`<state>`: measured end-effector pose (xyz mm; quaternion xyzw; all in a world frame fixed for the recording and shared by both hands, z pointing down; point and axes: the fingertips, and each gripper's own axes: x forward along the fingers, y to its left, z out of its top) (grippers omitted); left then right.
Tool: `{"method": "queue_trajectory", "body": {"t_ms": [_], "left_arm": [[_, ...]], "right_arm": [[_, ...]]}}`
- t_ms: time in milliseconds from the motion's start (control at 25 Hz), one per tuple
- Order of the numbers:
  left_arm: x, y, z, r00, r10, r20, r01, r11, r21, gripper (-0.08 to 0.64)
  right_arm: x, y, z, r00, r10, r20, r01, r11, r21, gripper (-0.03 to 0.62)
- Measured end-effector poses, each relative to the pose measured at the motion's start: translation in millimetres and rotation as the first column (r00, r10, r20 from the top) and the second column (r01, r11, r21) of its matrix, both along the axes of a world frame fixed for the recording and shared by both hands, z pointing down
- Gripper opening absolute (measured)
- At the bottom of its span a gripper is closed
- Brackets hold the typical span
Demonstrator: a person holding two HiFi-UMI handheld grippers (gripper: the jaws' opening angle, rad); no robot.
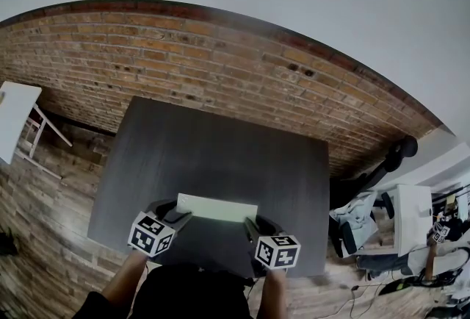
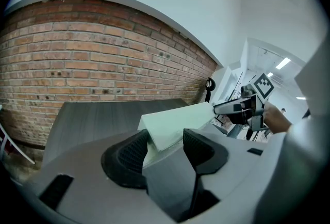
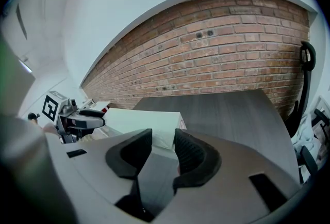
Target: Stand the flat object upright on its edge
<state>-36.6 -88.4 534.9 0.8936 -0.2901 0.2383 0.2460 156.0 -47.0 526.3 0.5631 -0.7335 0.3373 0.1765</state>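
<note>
A flat pale green box [image 1: 217, 207] lies broad face up over the near part of the dark table [image 1: 220, 141], held at both ends. My left gripper [image 1: 174, 217] is shut on its left end; in the left gripper view the box [image 2: 178, 122] runs out from between the two black pads [image 2: 131, 155]. My right gripper [image 1: 252, 225] is shut on the right end, where the box [image 3: 147, 122] sits with its corner between the pads [image 3: 190, 152]. Whether the box touches the table is hidden.
A brick wall [image 1: 220, 60] runs behind the table. A white table [image 1: 15, 115] stands at the left on the wooden floor. A chair and clutter [image 1: 360, 222] crowd the right side. Each gripper shows in the other's view: right [image 2: 242, 107], left [image 3: 77, 117].
</note>
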Motion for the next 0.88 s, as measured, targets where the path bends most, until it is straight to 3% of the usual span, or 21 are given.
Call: {"method": "queue_trajectory", "body": {"t_ms": [880], "left_arm": [[9.6, -35.8, -3.4, 0.998, -0.040, -0.053, 0.039, 0.999, -0.012, 0.222]], "right_arm": [[10.9, -36.6, -3.1, 0.999, -0.012, 0.049, 0.011, 1.000, 0.014, 0.153]]}}
